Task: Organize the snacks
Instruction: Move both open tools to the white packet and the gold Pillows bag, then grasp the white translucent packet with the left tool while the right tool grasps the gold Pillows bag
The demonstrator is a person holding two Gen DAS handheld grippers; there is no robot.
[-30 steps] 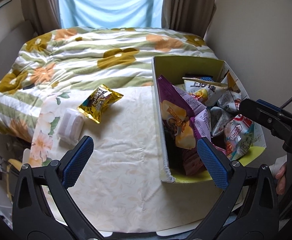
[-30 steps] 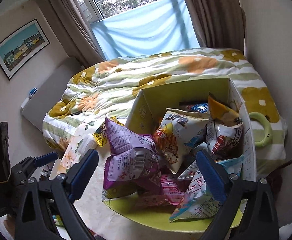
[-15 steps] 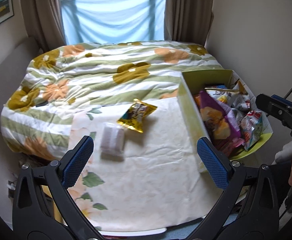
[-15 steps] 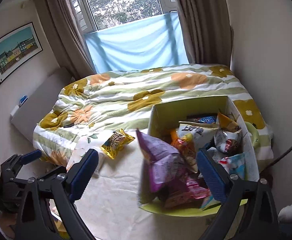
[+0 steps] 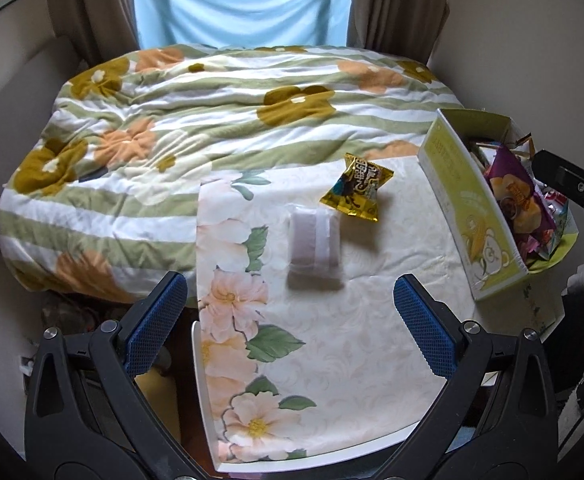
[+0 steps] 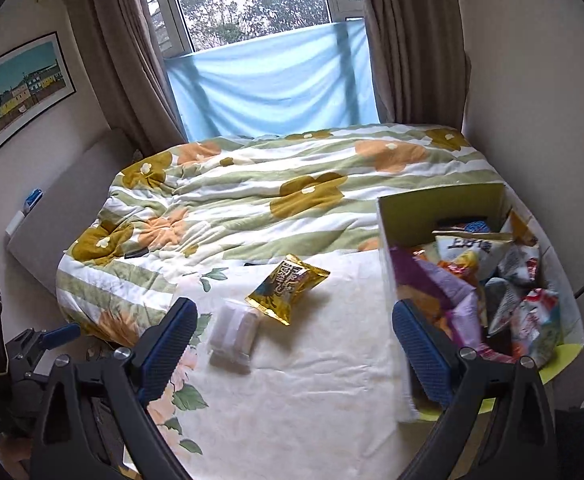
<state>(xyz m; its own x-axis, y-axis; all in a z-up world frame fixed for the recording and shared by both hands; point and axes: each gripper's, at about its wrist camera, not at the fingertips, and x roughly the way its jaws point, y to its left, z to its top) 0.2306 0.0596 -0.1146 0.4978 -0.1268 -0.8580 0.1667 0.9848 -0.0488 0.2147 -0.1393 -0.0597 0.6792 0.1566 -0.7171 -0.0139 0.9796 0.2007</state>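
Note:
A gold snack bag (image 5: 356,189) (image 6: 287,288) lies on the cream floral cloth (image 5: 331,340). A pale clear-wrapped pack (image 5: 315,245) (image 6: 234,330) lies just in front of it. A yellow-green box (image 5: 471,216) (image 6: 435,208) at the right holds several snack bags, a purple one (image 5: 511,196) on top. My left gripper (image 5: 290,328) is open and empty, hovering short of the pale pack. My right gripper (image 6: 292,344) is open and empty, its right finger beside the box's near corner.
The cloth covers a small white table (image 5: 202,396) against a bed with a flowered green-striped quilt (image 5: 212,112). A wall stands right of the box. Curtains and a window (image 6: 260,12) are beyond the bed. The other gripper shows at each view's edge.
Both grippers have drawn back and swung left, away from the box. The gold bag and pale pack now sit near the centre of both views. Nothing was grasped.

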